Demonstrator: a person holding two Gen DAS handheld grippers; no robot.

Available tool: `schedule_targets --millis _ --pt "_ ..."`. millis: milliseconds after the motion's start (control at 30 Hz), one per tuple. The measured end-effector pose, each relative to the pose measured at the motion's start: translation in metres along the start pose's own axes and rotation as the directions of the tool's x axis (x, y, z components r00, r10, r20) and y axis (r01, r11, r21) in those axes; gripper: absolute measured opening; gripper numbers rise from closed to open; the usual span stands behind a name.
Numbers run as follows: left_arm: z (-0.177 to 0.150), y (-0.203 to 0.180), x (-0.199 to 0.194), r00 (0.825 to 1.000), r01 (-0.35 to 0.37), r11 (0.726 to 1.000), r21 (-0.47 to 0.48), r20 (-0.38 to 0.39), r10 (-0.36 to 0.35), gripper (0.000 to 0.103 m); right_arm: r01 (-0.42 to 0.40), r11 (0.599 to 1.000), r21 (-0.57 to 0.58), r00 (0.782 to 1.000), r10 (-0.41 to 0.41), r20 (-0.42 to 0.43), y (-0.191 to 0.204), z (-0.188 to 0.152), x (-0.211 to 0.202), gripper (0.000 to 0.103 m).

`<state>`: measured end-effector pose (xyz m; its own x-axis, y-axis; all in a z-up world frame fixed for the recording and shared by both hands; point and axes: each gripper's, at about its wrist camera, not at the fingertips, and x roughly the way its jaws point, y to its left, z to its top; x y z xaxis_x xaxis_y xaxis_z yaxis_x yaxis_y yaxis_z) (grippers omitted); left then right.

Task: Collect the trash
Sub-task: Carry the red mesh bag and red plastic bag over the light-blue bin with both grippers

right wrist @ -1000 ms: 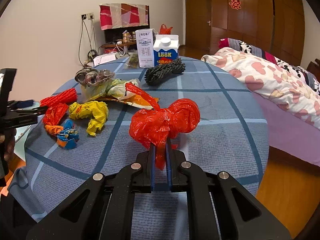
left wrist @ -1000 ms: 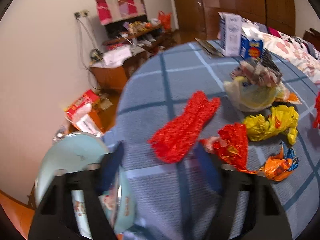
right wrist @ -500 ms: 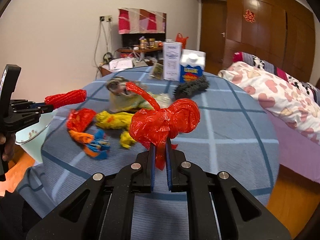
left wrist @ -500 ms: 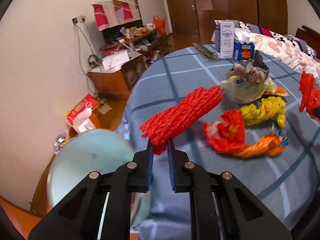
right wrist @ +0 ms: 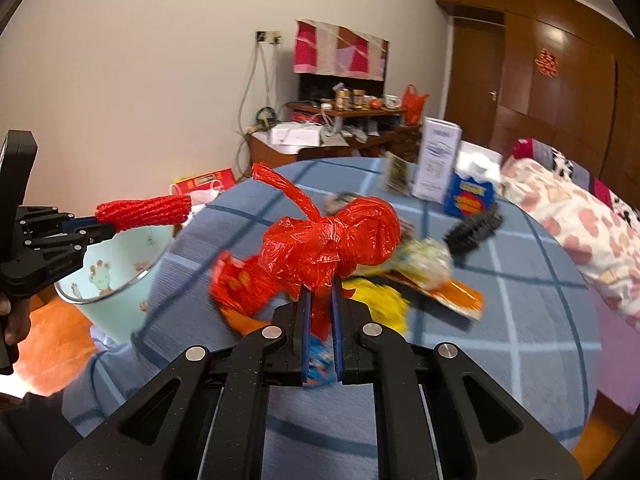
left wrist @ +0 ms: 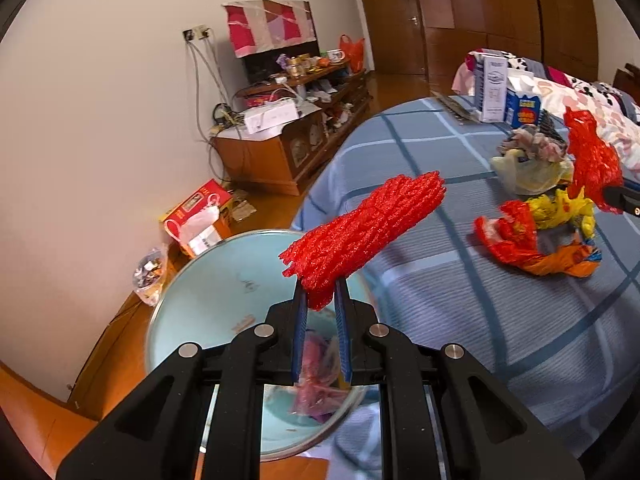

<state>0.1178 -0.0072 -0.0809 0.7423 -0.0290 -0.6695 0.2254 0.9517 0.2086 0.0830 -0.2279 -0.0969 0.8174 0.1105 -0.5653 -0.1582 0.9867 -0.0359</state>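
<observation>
since a second ago left gripper (left wrist: 321, 300) has clamped red mesh roll (left wrist: 362, 232) and carried it over pale blue bin (left wrist: 192, 304), lower left; release looks next. right gripper (right wrist: 319, 310) pinches red plastic bag (right wrist: 332, 246) above checked blue tablecloth (right wrist: 520, 320); cluttered bedroom behind.

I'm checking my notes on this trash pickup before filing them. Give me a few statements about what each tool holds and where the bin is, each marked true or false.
1. The left tool is shut on the red mesh net. True.
2. The right tool is open and holds nothing. False: it is shut on the knotted red plastic bag.
3. The light blue bin stands on the table. False: it sits below, beside the table's edge.
4. The bin already holds some trash. True.
5. The yellow wrapper is in the bin. False: it lies on the table.
</observation>
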Motion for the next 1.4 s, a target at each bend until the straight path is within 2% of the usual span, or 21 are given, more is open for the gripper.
schedule_targets --millis 633,900,1400 --pt "-0.03 0.065 -0.004 0.993 -0.114 0.991 -0.07 -0.042 0.111 0.013 -0.089 0.983 -0.163 0.996 0.089 -0.008 0.082 0.042 0.041 0.01" --pt "-0.036 0.085 -0.005 0.985 -0.171 0.981 -0.092 -0.051 0.166 0.013 -0.111 0.971 -0.213 0.994 0.109 -0.021 0.109 0.05 0.059 0.01" --pt "-0.048 0.11 -0.001 0.973 -0.224 0.967 -0.122 -0.081 0.215 0.013 -0.146 0.947 -0.287 0.989 0.137 -0.051 0.145 0.06 0.076 0.01"
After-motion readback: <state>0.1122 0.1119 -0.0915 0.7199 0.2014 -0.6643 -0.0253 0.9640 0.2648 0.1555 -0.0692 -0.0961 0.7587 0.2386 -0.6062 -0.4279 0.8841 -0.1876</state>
